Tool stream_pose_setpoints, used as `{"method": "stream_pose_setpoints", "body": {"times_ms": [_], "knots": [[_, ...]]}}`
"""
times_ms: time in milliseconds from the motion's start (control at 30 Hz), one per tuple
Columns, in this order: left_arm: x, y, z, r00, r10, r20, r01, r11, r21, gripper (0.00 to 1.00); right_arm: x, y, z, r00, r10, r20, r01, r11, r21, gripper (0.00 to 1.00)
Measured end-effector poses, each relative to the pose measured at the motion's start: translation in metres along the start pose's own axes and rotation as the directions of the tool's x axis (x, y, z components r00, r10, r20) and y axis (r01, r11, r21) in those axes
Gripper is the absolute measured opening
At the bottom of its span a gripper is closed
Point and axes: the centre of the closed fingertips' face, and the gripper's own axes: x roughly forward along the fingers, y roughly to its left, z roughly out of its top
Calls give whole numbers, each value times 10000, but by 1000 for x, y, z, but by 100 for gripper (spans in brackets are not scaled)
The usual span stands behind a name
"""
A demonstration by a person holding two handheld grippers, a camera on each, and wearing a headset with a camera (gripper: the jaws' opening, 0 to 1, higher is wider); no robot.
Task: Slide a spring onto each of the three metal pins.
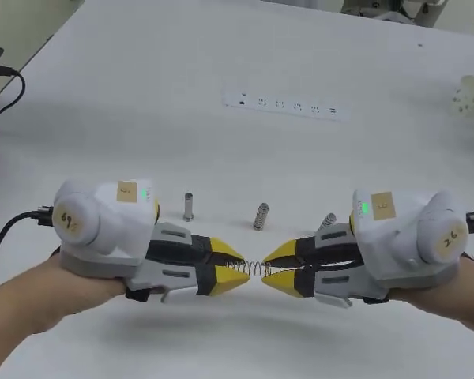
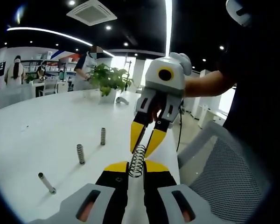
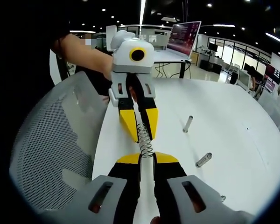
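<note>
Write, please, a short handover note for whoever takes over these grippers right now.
The left gripper is shut on one end of the loose spring, the right gripper on the other end, above the table.
In the head view, the middle pin and the right pin each carry a spring; the left pin is bare.
Done: two of three.
Left: slide the held spring onto the bare pin.

Shiny metal spring (image 1: 253,268), bare metal pin (image 1: 188,206), matt white table (image 1: 142,103)
</note>
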Motion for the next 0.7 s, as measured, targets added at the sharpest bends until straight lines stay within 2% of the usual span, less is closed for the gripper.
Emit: {"method": "stream_pose_setpoints", "body": {"times_ms": [33,100,133,233,467,700], "knots": [[0,0,0,10000,-2,-14,2,10000,19,4,-1,0,2,10000,-5,79,5,10000,29,7],[0,-2,-7,9995,-46,-325,54,9997,246,3,-4,-2,10,9986,-110,516,104,9999,128,7],[0,-2,-6,9997,-56,-254,60,9998,168,3,-6,-1,14,9979,-6,642,-10,9997,251,7],[-1,-2,-4,9999,10,-163,-7,9998,186,3,-6,-1,13,9985,-51,540,48,10000,57,7],[-2,-2,-1,10000,0,-35,1,9999,123,3,-9,-1,21,9968,-129,783,132,9999,-38,7],[-3,-2,-1,10000,-56,45,56,10000,18,3,-10,1,29,9952,2,984,27,9996,-291,7]]}}
